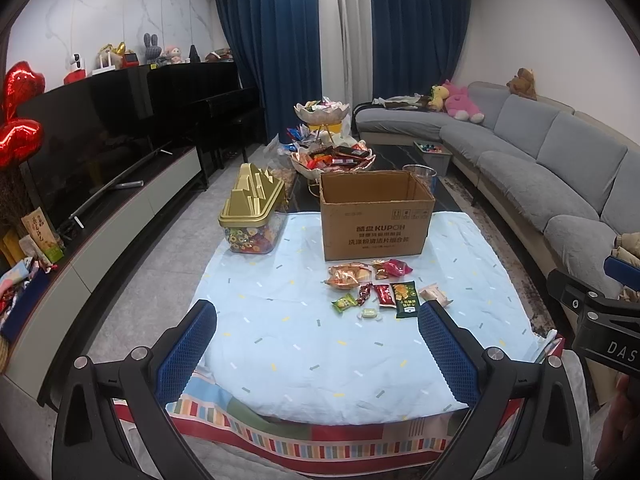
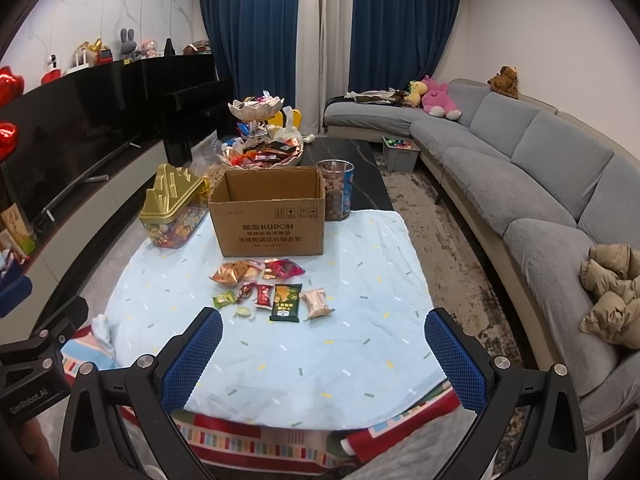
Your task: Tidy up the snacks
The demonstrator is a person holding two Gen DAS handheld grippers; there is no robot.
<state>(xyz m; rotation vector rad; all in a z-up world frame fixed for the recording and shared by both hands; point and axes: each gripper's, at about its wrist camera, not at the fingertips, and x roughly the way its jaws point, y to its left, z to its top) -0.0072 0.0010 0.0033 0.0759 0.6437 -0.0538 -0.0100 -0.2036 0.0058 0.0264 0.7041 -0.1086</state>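
Observation:
An open cardboard box [image 1: 376, 216] [image 2: 270, 216] stands on a pale blue cloth [image 1: 300, 344] [image 2: 320, 352]. In front of it lie several small snack packets: an orange bag [image 1: 346, 274] [image 2: 234, 272], a red one [image 1: 394, 268] [image 2: 284, 268], a dark green packet [image 1: 406, 299] [image 2: 286, 302], a beige packet [image 1: 436, 294] [image 2: 316, 302] and small candies [image 1: 344, 303] [image 2: 223, 300]. My left gripper [image 1: 318, 348] is open and empty, near the cloth's front edge, short of the snacks. My right gripper [image 2: 324, 356] is open and empty too, just short of the packets.
A gold-lidded candy jar [image 1: 254, 212] [image 2: 172, 208] stands left of the box. Behind it are a tiered snack stand [image 1: 330, 148] [image 2: 260, 136] and a clear jar of nuts [image 2: 335, 190] on a dark table. A grey sofa [image 2: 540, 184] runs along the right, a TV cabinet [image 1: 104, 200] along the left.

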